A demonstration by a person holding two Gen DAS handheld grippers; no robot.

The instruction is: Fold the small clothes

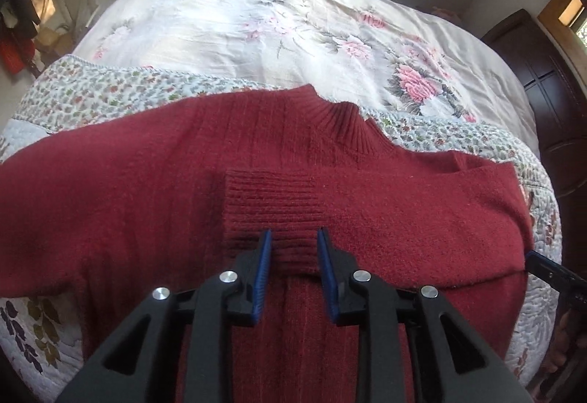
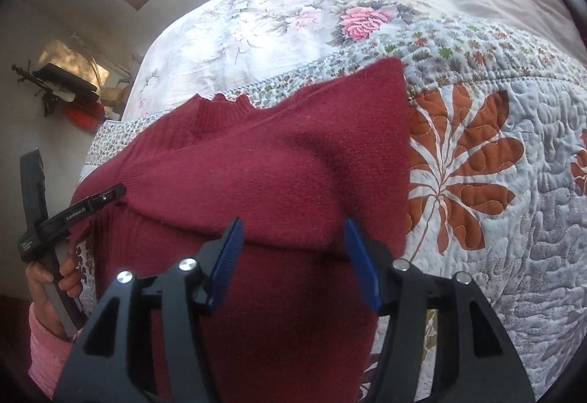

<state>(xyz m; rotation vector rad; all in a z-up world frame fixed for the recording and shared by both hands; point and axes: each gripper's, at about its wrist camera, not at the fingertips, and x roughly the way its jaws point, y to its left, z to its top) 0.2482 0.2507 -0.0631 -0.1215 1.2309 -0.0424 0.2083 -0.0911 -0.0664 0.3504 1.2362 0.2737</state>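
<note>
white lettering "genrobot.ai" runs along the left gripper. smaller print beneath it is too blurred to read.

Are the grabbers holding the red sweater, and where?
No. Both the left gripper and right gripper are open above the red sweater, left around its ribbed cuff.

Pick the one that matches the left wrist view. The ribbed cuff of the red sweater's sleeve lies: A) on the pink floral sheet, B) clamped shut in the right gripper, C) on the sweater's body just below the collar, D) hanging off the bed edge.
C: the ribbed cuff rests flat on the red sweater, below its collar, with the open left gripper straddling it.
</note>
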